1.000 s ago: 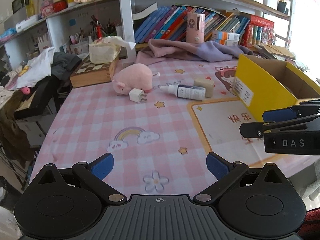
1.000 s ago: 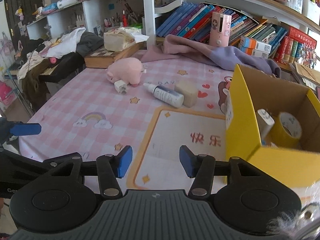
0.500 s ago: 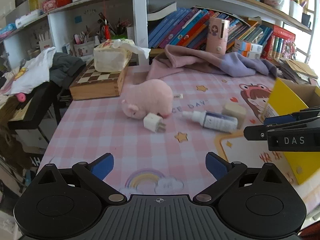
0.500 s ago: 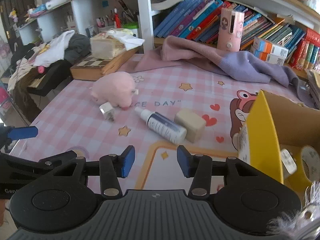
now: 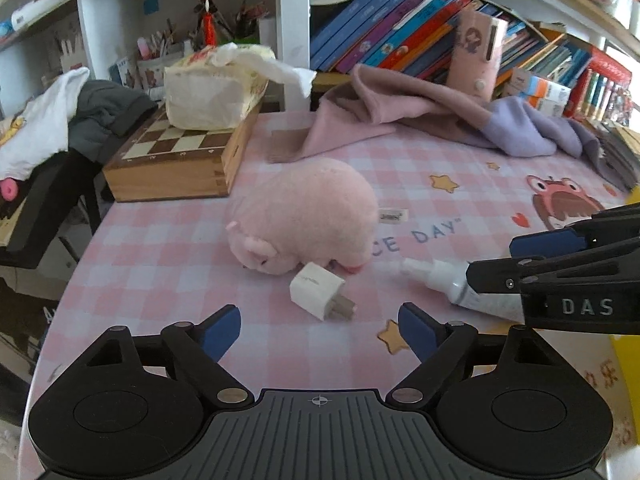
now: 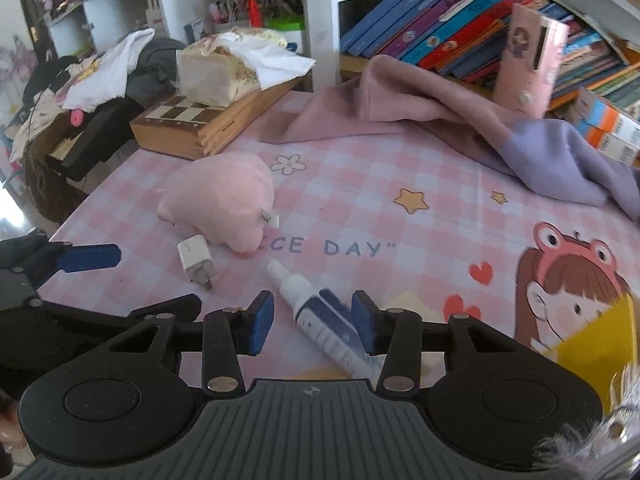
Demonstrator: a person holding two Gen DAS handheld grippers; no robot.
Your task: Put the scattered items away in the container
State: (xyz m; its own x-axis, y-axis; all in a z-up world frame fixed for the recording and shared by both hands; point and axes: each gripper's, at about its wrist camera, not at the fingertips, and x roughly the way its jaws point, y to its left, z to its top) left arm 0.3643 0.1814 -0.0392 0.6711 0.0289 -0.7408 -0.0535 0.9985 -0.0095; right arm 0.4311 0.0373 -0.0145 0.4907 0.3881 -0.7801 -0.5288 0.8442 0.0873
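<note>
Bottle (image 6: 320, 320) lies between right tool (image 6: 312, 318) pads (untouched).

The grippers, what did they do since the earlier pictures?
Both came closer to the toys. The right gripper has been closing, now straddling the spray bottle; the left gripper narrowed in front of the charger plug. Nothing held. The plush pig stayed put.

A wooden chess box (image 5: 176, 164) sits at the table's (image 5: 160, 248) ten o'clock corner, with a pack of tissues (image 5: 216, 92) resting on top. A pink and lilac blanket (image 5: 432, 116) is crumpled along the far edge toward one o'clock. Behind it, a shelf holds a leaning row of colourful books (image 5: 384, 36), with a pink case (image 5: 478, 60) standing upright before them. White and grey clothes (image 5: 68, 120) are heaped at nine o'clock, beyond the table.
</note>
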